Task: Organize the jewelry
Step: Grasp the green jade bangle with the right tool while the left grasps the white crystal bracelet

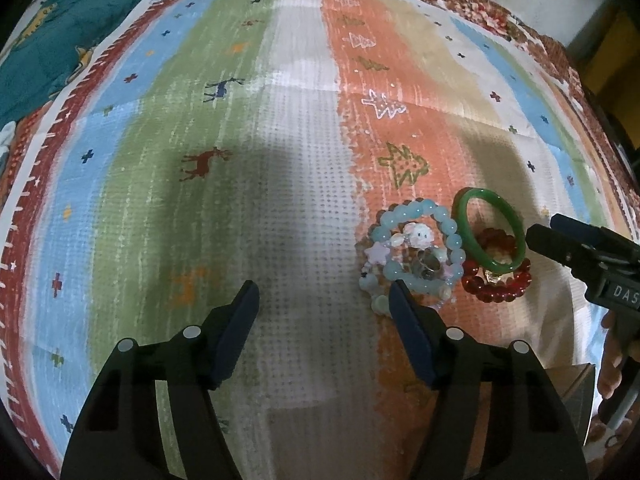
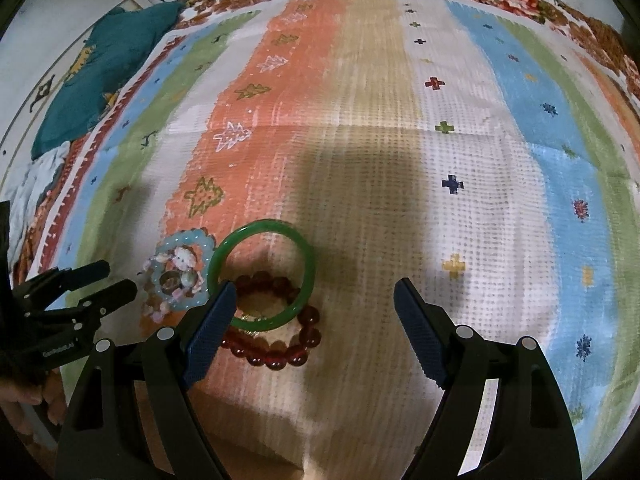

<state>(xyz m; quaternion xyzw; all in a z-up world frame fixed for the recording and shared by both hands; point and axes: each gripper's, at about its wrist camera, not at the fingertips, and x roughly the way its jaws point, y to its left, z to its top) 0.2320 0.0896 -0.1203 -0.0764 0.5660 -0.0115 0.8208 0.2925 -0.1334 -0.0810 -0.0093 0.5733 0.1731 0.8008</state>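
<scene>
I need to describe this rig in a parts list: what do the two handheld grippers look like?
Both are alike: black plastic bodies with slotted cut-outs and round silver pins. The left gripper and the right gripper each carry two flat dark-blue fingers with a ribbed, textured face. Seen from the side, each body bears white lettering, only partly readable. No sleeves or cables on them can be made out.

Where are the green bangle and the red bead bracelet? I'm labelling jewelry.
green bangle [image 2: 306, 258], right wrist view, on its right rim.
red bead bracelet [image 2: 276, 362], right wrist view, on a near bead.
</scene>
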